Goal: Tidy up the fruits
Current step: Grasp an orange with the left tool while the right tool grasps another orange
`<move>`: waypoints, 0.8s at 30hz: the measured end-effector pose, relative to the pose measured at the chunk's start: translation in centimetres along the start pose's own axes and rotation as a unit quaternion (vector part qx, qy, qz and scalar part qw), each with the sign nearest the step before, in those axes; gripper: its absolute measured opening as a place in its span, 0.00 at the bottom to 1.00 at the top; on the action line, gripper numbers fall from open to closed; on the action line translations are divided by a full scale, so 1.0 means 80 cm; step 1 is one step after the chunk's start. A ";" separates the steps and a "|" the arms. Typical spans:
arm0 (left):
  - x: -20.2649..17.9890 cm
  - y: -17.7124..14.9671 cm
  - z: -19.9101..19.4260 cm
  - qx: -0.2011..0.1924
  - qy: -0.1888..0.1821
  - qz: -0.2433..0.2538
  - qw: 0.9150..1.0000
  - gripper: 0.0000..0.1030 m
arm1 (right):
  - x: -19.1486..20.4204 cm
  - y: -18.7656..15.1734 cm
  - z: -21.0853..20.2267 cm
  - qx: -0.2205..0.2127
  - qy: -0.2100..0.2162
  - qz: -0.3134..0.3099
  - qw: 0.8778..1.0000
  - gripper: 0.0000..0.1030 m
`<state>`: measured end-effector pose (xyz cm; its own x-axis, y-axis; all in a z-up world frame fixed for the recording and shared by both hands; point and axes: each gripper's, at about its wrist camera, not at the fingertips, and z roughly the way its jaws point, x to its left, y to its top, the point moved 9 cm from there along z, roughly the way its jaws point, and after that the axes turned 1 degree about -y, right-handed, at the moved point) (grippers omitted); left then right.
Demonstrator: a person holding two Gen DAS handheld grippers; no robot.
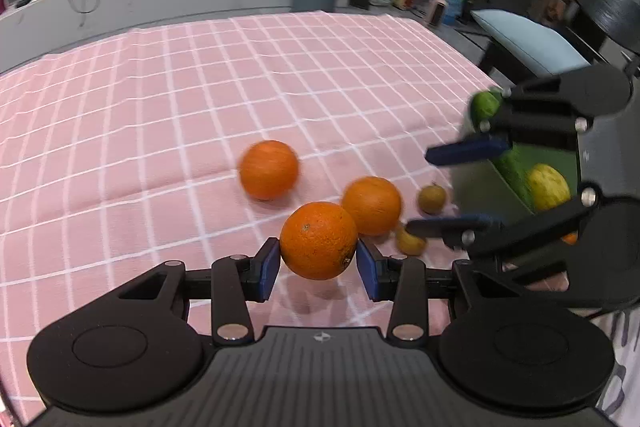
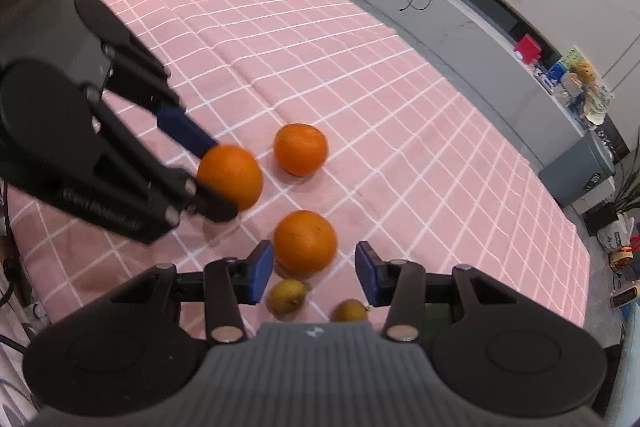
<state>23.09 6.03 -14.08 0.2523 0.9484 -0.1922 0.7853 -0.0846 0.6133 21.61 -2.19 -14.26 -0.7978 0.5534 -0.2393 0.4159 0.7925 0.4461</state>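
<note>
Pink checked cloth [image 2: 360,75] — oranges [image 2: 300,149], perhaps pears [image 2: 287,296]

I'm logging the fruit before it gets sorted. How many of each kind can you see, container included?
Oranges: 3
Small yellow-brown fruits: 2
Yellow fruit in the green container: 1
Green fruits: at least 2
Total: at least 8

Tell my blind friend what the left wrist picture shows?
The left tool squeezes an orange just above a pink checked tablecloth. Two more oranges lie behind it, and the open right tool reaches in from the right.
</note>
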 end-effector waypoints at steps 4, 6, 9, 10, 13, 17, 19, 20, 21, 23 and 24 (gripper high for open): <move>0.018 0.002 0.000 0.000 0.011 -0.024 1.000 0.45 | 0.005 0.005 0.015 0.012 0.013 0.007 1.000 0.42; 0.024 0.001 0.000 0.001 0.013 -0.034 0.999 0.45 | 0.007 0.006 0.025 0.024 0.017 0.011 1.000 0.42; 0.033 0.001 0.000 0.002 0.013 -0.050 0.999 0.45 | 0.008 0.005 0.037 0.037 0.020 0.015 0.999 0.43; 0.035 0.000 0.000 0.002 0.013 -0.054 0.998 0.45 | 0.008 0.004 0.040 0.040 0.022 0.017 0.999 0.43; 0.035 0.000 0.000 0.002 0.015 -0.056 0.998 0.45 | 0.006 0.004 0.047 0.046 0.021 0.028 0.998 0.50; 0.030 -0.002 0.000 0.004 0.011 -0.058 0.998 0.45 | -0.002 0.004 0.060 0.052 0.019 0.053 0.997 0.51; 0.030 -0.004 0.002 0.006 0.010 -0.058 0.998 0.45 | -0.005 0.004 0.065 0.056 0.013 0.059 0.997 0.52; 0.030 -0.005 0.002 0.006 0.010 -0.058 0.998 0.45 | -0.006 0.004 0.067 0.057 0.012 0.062 0.996 0.52; 0.029 -0.005 0.002 0.007 0.011 -0.058 0.998 0.45 | -0.006 0.004 0.068 0.058 0.010 0.063 0.996 0.52; 0.030 -0.006 0.002 0.008 0.012 -0.058 0.998 0.45 | -0.007 0.003 0.070 0.060 0.003 0.060 0.996 0.48; 0.029 -0.007 0.002 0.007 0.012 -0.058 0.998 0.45 | -0.007 0.002 0.071 0.060 -0.002 0.057 0.997 0.47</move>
<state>23.33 8.20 -15.01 0.1453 0.9593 -0.2420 0.8166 0.0218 0.5768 24.63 -0.91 -18.90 -0.7402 0.6431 -0.1963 0.5540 0.7487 0.3640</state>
